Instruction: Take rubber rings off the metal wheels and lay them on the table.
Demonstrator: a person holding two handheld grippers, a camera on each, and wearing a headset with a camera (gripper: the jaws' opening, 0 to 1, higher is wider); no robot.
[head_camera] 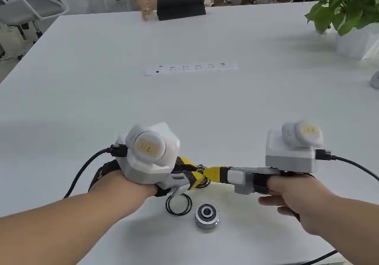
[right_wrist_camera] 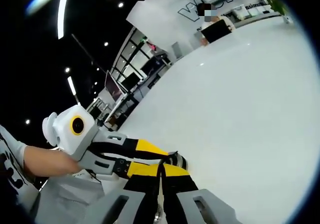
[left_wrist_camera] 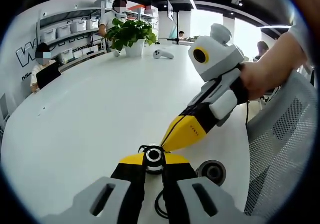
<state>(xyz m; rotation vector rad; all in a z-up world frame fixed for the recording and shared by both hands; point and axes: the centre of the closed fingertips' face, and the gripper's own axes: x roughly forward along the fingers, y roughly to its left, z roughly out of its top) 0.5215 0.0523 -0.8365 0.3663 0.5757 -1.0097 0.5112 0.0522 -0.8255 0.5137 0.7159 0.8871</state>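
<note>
A small metal wheel [left_wrist_camera: 154,155] is clamped between the yellow and black jaws of my left gripper [left_wrist_camera: 154,161], just above the table. My right gripper [left_wrist_camera: 165,145] comes in from the right with its jaws closed at the wheel's rim, where a thin black rubber ring [left_wrist_camera: 143,147] stands off. In the head view the left gripper [head_camera: 197,179] and right gripper [head_camera: 207,173] meet tip to tip. The right gripper view has the right gripper [right_wrist_camera: 160,166] pressed against the held wheel [right_wrist_camera: 179,160]. Loose black rings [head_camera: 179,204] and a second metal wheel [head_camera: 206,215] lie on the table below.
The white table [head_camera: 195,111] stretches far ahead. A white power strip [head_camera: 191,67] lies mid-table, a potted plant [head_camera: 346,7] stands at the far right, and a person sits behind a dark tablet [head_camera: 182,4] at the far end. A mesh chair [left_wrist_camera: 280,149] is close by.
</note>
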